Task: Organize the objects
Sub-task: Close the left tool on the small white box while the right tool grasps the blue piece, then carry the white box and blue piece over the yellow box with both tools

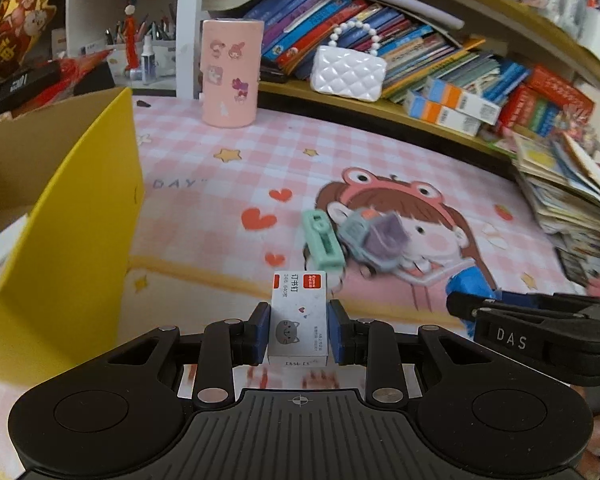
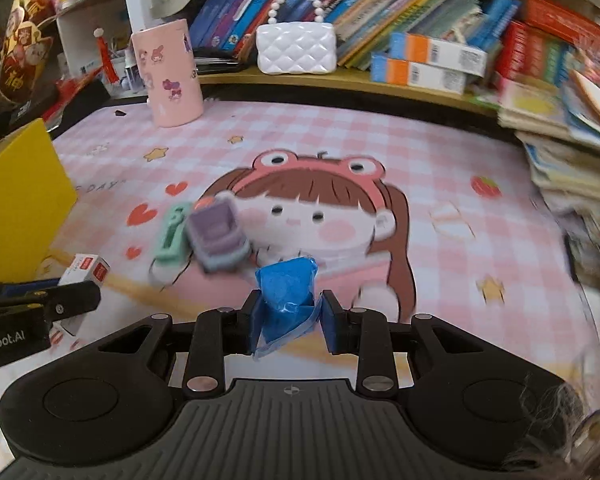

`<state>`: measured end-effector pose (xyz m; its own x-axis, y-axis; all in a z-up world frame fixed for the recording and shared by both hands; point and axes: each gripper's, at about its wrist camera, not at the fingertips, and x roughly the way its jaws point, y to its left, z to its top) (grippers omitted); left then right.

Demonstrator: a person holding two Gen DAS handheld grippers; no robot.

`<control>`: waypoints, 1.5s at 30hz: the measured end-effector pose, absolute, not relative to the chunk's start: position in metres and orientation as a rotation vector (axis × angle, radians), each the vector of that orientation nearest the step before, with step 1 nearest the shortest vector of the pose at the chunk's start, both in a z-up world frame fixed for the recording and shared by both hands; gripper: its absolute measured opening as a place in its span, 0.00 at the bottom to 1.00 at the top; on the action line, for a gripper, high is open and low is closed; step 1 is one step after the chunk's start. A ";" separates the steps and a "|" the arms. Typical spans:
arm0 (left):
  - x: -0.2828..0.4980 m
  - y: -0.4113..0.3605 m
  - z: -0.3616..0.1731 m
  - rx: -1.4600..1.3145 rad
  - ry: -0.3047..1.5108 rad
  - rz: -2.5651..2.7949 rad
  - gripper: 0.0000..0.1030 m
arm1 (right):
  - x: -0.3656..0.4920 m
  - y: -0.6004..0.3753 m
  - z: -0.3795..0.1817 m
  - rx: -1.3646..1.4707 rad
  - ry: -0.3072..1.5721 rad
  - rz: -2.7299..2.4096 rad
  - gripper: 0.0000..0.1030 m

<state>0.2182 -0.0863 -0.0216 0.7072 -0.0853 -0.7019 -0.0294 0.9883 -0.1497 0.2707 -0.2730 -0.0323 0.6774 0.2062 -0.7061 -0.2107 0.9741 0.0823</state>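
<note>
Soft, even indoor light falls on the surface (image 1: 380, 152), with only faint shadows and no glare. Both fisheye views bend the shelf (image 2: 340, 76) into a curve. Motion blur smears the toy car (image 2: 218, 236), the stapler (image 1: 324, 240) and the book stack (image 2: 572, 152) at the right edge.

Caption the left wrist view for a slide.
Left gripper clamps a small staple box beside the yellow box.

A pink checked mat (image 2: 440, 152) printed with a cartoon girl in a frog hat is spread over the table. A pink cylindrical holder (image 1: 232, 74) with stickers is stood upright at its far edge. Behind it, a white quilted purse (image 1: 348, 70) with a bead handle is set on a shelf (image 1: 380, 106), before leaning books (image 2: 380, 4). Magazines (image 2: 572, 152) are stacked at the right.
</note>
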 end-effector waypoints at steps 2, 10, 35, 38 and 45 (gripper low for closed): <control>0.203 -0.083 -0.019 -0.151 0.780 -0.046 0.28 | 0.251 -0.271 -0.029 0.001 0.799 0.222 0.27; 0.146 -0.052 -0.011 -0.158 0.767 -0.069 0.28 | 0.184 -0.251 -0.023 -0.014 0.840 0.212 0.27; 0.027 0.073 -0.005 -0.204 0.737 -0.031 0.28 | 0.063 -0.106 -0.017 -0.147 0.805 0.347 0.27; 0.015 0.086 -0.004 -0.193 0.735 -0.024 0.28 | 0.052 -0.091 -0.018 -0.138 0.801 0.358 0.27; -0.011 0.115 -0.004 -0.171 0.725 -0.004 0.28 | 0.027 -0.059 -0.022 -0.108 0.800 0.377 0.27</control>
<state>-0.0107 0.1146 -0.0040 0.7490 -0.0626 -0.6596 -0.0556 0.9861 -0.1567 0.0272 -0.0590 -0.0221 0.6345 0.2887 -0.7170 -0.3693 0.9281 0.0468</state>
